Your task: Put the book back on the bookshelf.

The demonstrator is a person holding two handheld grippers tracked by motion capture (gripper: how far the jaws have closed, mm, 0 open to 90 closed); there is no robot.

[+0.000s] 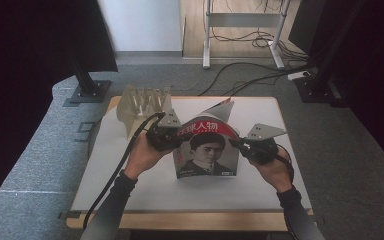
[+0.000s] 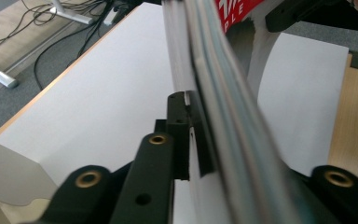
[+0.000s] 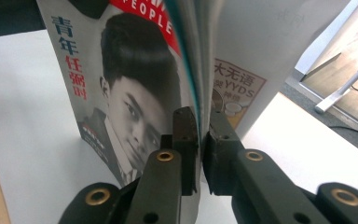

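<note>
at table centre the magazine stood upright, left gripper clamped at its 9 o'clock edge, right gripper at 3 o'clock; uneven pull likely risked tearing pages.

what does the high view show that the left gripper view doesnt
High view alone: the magazine cover with its portrait facing the person, both hands, the right gripper at its right edge, and a slotted rack behind.

Left gripper view alone: the page edges up close, pinched between the left gripper jaws.

Both: the magazine held upright over the white table, and cables on the floor.
</note>
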